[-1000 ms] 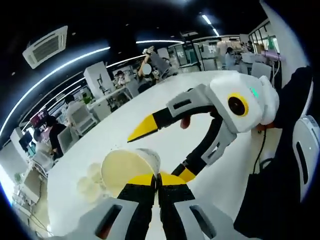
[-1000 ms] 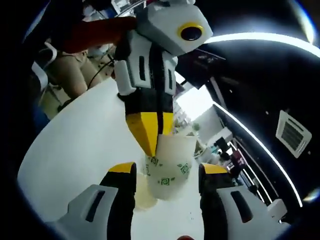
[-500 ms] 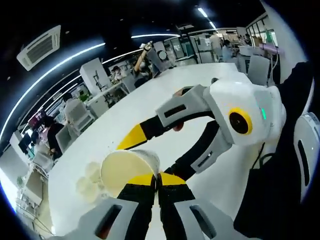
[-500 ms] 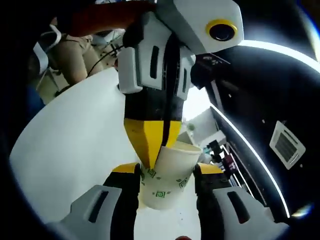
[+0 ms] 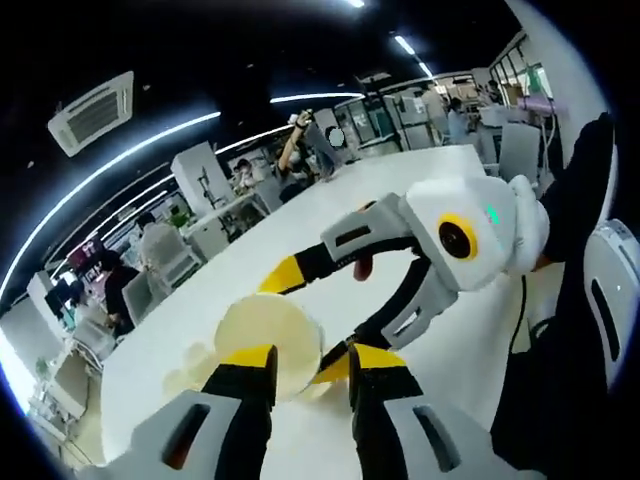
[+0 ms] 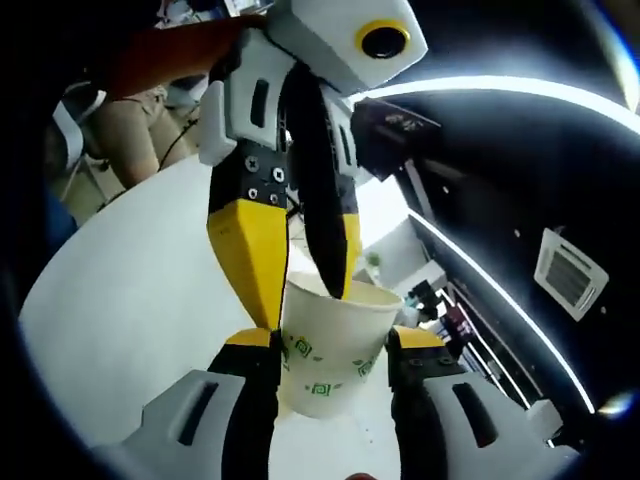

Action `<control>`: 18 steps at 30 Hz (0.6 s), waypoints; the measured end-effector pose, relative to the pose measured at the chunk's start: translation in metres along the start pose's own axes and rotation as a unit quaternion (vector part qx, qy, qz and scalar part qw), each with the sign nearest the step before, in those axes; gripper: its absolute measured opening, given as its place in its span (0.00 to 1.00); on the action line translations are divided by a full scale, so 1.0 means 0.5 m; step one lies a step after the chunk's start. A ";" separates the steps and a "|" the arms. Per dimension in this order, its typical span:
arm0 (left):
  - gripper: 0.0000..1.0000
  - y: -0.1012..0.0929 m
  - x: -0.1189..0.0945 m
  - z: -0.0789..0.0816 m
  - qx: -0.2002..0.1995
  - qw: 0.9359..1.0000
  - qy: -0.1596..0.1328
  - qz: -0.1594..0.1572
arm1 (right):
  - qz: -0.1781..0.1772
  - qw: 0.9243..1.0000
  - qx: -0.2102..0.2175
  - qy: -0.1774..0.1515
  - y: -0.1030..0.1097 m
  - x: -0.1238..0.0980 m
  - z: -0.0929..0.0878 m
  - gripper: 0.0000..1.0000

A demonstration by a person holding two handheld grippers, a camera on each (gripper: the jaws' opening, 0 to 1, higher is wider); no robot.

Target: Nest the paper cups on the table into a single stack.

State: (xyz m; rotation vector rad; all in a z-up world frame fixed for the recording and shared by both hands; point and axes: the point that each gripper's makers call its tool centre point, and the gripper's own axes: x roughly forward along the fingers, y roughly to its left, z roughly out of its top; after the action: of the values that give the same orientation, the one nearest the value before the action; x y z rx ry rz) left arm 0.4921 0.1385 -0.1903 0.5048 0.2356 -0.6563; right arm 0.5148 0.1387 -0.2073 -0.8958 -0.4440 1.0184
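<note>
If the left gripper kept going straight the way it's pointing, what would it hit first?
Probably the paper cup: the left gripper stands open with the cup's rim between its tips, one inside the cup. The right gripper grips the cup's sides.

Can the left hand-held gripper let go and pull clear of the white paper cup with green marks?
Probably yes. The left hand-held gripper has its jaws parted, one tip inside and one outside the rim, while the right hand-held gripper clamps the white paper cup with green marks by its sides.
</note>
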 end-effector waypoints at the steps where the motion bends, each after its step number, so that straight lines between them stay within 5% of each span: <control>1: 0.34 0.007 -0.004 0.002 -0.008 1.000 -0.011 0.006 | -0.002 1.000 0.007 -0.003 -0.003 -0.001 -0.001 0.45; 5: 0.40 0.043 -0.036 0.009 -0.073 0.993 -0.079 0.042 | -0.005 0.999 0.049 -0.019 -0.014 -0.004 -0.002 0.44; 9: 0.48 0.085 -0.076 -0.015 -0.128 0.975 -0.151 0.100 | 0.003 0.987 0.148 -0.061 -0.040 -0.001 -0.005 0.44; 12: 0.50 0.087 -0.092 -0.043 -0.145 0.969 -0.163 0.115 | 0.014 0.972 0.215 -0.095 -0.053 -0.004 0.000 0.44; 18: 0.49 0.088 -0.107 -0.084 -0.169 0.964 -0.160 0.130 | 0.023 0.950 0.276 -0.146 -0.070 -0.007 0.008 0.44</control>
State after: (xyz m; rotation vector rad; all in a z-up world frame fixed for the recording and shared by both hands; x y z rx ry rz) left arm 0.4766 0.2179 -0.1904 0.0927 -0.0281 -0.4191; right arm 0.5294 0.1294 -0.1763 -0.2544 -0.3571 1.2429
